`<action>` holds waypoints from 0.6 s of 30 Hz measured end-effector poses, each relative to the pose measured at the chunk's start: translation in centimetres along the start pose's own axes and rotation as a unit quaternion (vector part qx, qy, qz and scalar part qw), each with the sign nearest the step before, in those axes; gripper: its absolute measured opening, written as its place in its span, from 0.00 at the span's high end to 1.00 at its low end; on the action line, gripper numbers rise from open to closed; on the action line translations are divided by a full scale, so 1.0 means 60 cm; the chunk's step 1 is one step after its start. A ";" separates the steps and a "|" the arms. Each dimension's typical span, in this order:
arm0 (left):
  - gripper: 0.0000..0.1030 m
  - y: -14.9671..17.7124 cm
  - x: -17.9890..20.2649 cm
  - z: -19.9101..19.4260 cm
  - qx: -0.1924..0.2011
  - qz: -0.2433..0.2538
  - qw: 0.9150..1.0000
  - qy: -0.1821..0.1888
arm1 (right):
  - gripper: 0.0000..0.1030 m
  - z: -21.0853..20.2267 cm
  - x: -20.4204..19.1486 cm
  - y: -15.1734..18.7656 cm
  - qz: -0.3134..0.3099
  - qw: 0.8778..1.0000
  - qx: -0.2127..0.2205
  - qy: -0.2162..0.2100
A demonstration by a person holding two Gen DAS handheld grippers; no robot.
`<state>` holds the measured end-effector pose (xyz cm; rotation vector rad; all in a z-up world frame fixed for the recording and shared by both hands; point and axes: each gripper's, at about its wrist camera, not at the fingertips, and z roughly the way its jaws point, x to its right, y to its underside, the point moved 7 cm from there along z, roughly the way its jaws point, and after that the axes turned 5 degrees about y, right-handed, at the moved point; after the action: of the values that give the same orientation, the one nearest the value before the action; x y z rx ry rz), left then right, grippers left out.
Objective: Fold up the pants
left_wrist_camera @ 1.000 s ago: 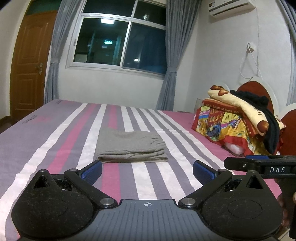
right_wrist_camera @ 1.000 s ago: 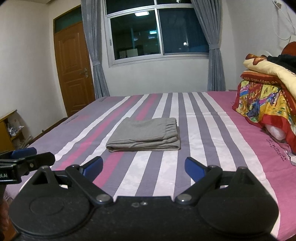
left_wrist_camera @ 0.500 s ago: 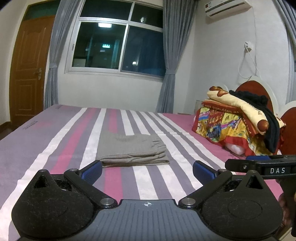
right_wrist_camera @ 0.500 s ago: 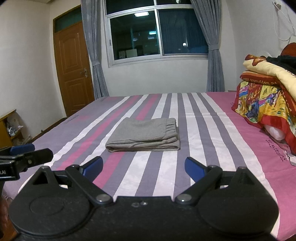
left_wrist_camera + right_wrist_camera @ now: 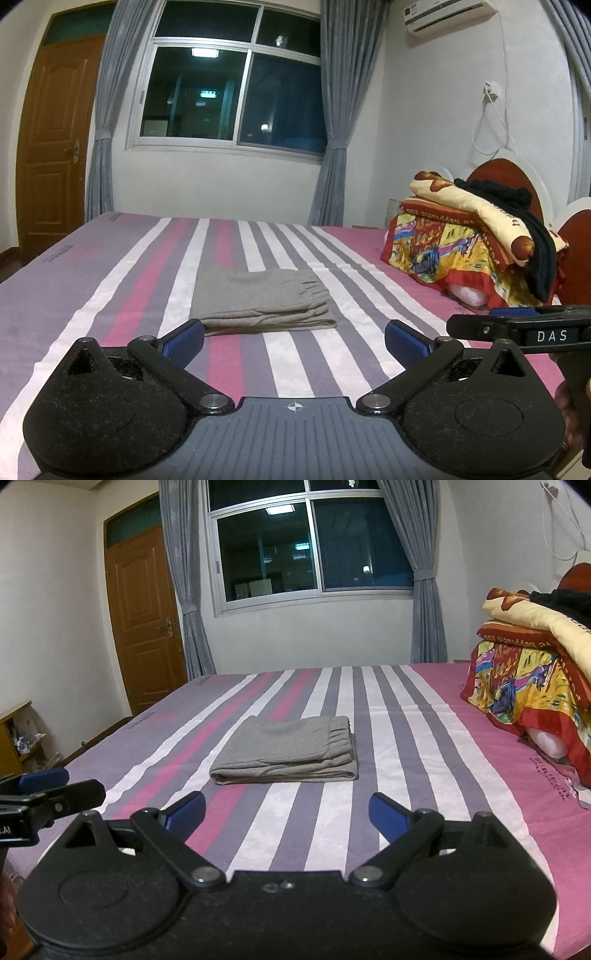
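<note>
Already folded into a flat grey rectangle, the pants (image 5: 260,297) lie near the middle of the striped bed (image 5: 122,280), with the gathered waistband toward the right and the layered fold edges facing the cameras; nothing touches them. Both grippers are held above the near edge of the bed, short of the pants; the left gripper (image 5: 294,338) has its blue-padded fingers spread wide with nothing between them; the right gripper (image 5: 286,814) is likewise spread wide and holds nothing. Each shows at the edge of the other's view, side by side. At the right end of the bed, well apart from the pants, sits a pile of colourful bedding (image 5: 528,675) with a black garment (image 5: 532,236) draped over it; behind the bed stand a dark window (image 5: 314,542) with grey curtains (image 5: 332,110) and a wooden door (image 5: 144,616).
</note>
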<state>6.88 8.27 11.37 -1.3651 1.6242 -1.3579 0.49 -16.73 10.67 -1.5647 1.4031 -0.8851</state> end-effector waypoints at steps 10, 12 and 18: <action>0.00 -0.003 0.003 -0.003 0.001 0.004 1.000 -0.002 | 0.08 0.001 0.000 0.001 0.000 1.000 0.000 -0.001; 0.00 -0.003 0.002 -0.003 0.002 0.005 1.000 -0.002 | 0.08 -0.001 0.000 0.000 0.000 1.000 0.000 0.000; 0.00 -0.003 0.002 -0.005 0.004 0.004 1.000 -0.002 | 0.08 0.001 0.000 -0.003 -0.002 1.000 0.000 -0.001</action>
<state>6.66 8.28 11.66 -1.3546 1.6176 -1.3545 0.61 -16.73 10.83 -1.5686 1.3984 -0.8861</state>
